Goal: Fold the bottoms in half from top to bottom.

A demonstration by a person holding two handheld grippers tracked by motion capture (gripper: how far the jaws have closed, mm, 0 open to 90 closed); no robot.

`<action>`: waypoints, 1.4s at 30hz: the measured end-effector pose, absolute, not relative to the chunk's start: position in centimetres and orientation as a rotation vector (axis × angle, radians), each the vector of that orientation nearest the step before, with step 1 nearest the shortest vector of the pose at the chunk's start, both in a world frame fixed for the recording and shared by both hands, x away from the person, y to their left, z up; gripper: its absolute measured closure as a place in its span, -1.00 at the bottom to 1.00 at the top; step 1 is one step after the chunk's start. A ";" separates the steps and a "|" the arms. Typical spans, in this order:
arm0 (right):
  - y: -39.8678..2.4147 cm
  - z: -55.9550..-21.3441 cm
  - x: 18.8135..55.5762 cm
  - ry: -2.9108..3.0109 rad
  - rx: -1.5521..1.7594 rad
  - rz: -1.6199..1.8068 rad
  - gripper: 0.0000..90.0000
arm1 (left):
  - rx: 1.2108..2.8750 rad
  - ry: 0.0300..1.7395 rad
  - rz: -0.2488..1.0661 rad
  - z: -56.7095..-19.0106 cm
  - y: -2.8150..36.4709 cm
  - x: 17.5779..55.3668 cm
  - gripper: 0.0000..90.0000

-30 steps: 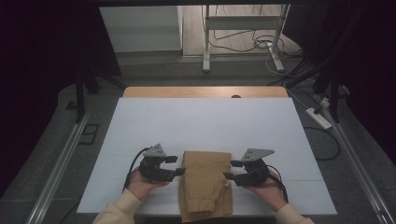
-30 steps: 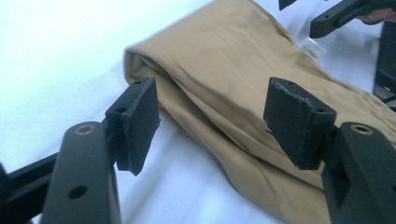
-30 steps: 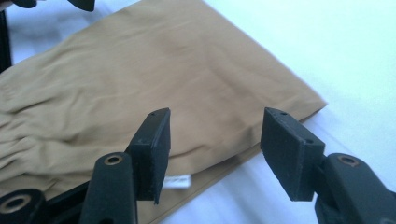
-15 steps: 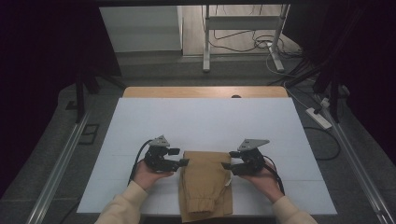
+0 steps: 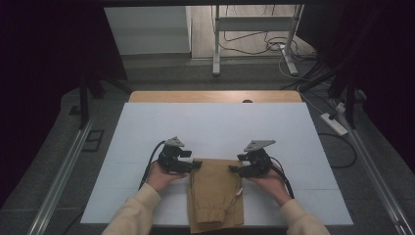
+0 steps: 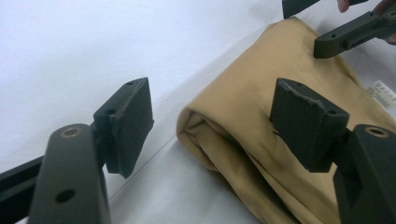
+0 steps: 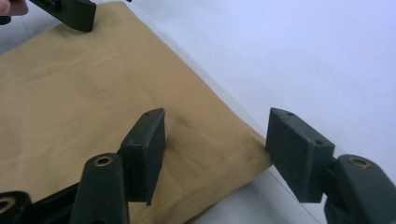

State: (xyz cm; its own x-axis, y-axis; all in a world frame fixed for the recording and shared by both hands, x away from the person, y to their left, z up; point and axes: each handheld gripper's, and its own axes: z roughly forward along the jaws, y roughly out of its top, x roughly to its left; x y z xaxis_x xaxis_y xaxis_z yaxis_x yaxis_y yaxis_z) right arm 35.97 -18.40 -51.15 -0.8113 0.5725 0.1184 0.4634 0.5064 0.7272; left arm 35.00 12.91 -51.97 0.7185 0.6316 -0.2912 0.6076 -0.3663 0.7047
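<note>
A folded tan garment (image 5: 215, 196) lies on the white table (image 5: 215, 127) near its front edge, one end hanging over it. My left gripper (image 5: 195, 164) is at the garment's far left corner, my right gripper (image 5: 234, 169) at its far right corner. In the left gripper view the left gripper (image 6: 210, 121) is open, its jaws just having been opening, with the folded corner (image 6: 224, 135) between the pads. In the right gripper view the right gripper (image 7: 217, 144) is open too, jaws also just opening, astride the other corner (image 7: 224, 154). Neither pair of pads squeezes the cloth.
A wooden strip (image 5: 215, 96) borders the table's far side. Metal rails (image 5: 58, 181) run along both sides. A power strip (image 5: 334, 123) and cables lie on the floor at the right. A stand's legs (image 5: 215, 63) rise behind the table.
Both hands have slid inward and slightly away from the person, onto the garment's far corners. Both grippers' jaws stand wider apart. The garment has stayed in place.
</note>
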 end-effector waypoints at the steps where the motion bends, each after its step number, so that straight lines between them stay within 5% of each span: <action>1: -18.4 -51.2 36.1 2.608 0.910 1.190 -0.20 | 2.073 0.946 0.034 -52.1 12.9 35.1 -0.36; 16: -17.8 -52.2 36.9 2.675 0.953 1.152 -0.36 | 2.144 0.949 -0.078 -53.7 12.7 35.8 -0.48; 26: -17.9 -52.4 37.1 2.675 0.982 1.121 -0.45 | 2.141 0.931 -0.090 -53.8 12.6 35.7 -0.36; 36: -17.6 -52.1 36.5 2.756 0.914 1.173 0.55 | 2.154 0.887 -0.101 -53.9 12.4 35.3 0.46; 42: -17.3 -51.7 36.2 2.733 0.861 1.155 0.72 | 2.172 0.859 -0.037 -53.4 12.1 35.1 0.61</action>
State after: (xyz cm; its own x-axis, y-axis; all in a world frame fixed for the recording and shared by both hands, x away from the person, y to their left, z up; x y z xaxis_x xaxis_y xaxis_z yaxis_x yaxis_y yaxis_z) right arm 36.21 -17.28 -51.72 -0.8433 0.5125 0.1619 0.4733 0.5653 0.6756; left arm 35.05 12.09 -53.41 0.7706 0.5672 -0.2906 0.5903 -0.4634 0.6609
